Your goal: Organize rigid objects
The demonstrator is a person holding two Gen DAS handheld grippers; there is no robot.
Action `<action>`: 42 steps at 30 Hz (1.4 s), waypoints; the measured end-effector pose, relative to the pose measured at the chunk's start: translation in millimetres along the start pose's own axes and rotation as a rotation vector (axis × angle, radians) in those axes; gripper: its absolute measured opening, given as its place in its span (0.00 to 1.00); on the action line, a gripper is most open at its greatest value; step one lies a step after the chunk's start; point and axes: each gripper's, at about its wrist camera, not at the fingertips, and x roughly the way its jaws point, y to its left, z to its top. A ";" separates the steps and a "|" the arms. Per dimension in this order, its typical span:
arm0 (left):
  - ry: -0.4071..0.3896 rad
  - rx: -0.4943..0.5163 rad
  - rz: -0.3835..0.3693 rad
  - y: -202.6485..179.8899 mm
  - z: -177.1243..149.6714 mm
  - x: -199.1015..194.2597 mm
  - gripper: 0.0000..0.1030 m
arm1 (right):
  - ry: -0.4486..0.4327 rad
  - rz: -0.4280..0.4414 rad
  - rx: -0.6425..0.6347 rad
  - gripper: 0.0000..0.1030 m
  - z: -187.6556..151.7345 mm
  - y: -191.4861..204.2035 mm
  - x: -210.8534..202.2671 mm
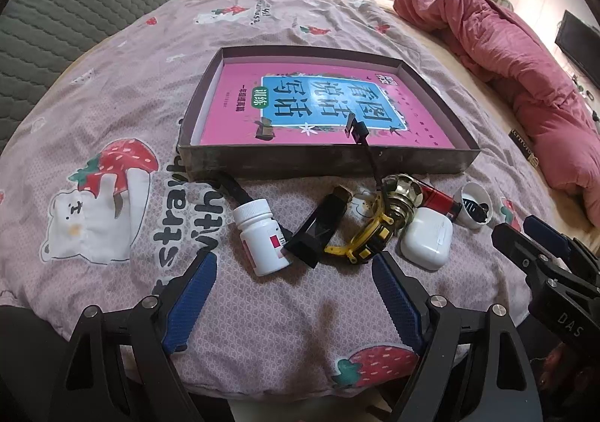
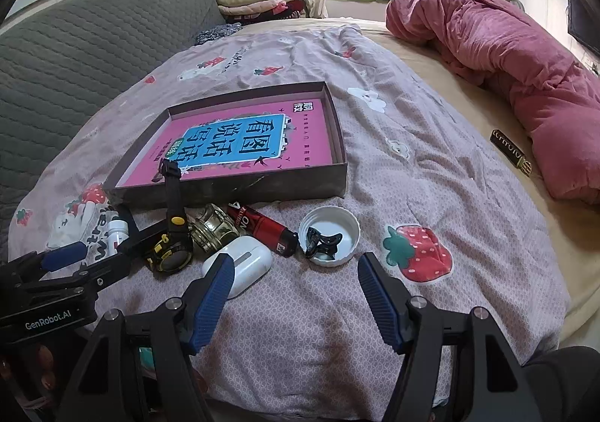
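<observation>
The left gripper [image 1: 294, 294] and the right gripper [image 2: 296, 289] were held wide apart and empty above the bedspread [image 1: 262, 317]. A shallow box [image 1: 322, 159] with a pink book [image 1: 318, 103] inside lay beyond a row of small items. The pill bottle [image 1: 262, 240] and black wedge-shaped bottle [image 1: 318, 227] were seen clearly only from the left wrist. The watch [image 2: 170, 253], earbud case [image 2: 243, 264], red battery [image 2: 266, 231] and white lid [image 2: 330, 240] holding a black clip were shown plainly from the right wrist, along with a dark tube [image 2: 510, 153] near the pink blanket [image 2: 506, 66].
</observation>
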 end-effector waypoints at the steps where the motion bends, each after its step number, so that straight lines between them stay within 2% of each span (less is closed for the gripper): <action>1: 0.000 0.001 0.001 -0.2 -0.3 0.1 0.83 | 0.001 -0.001 0.000 0.66 0.1 -0.2 -0.1; 42: 0.002 0.003 0.002 -1.0 -1.8 0.3 0.83 | -0.001 -0.008 0.000 0.66 1.0 -0.4 -1.9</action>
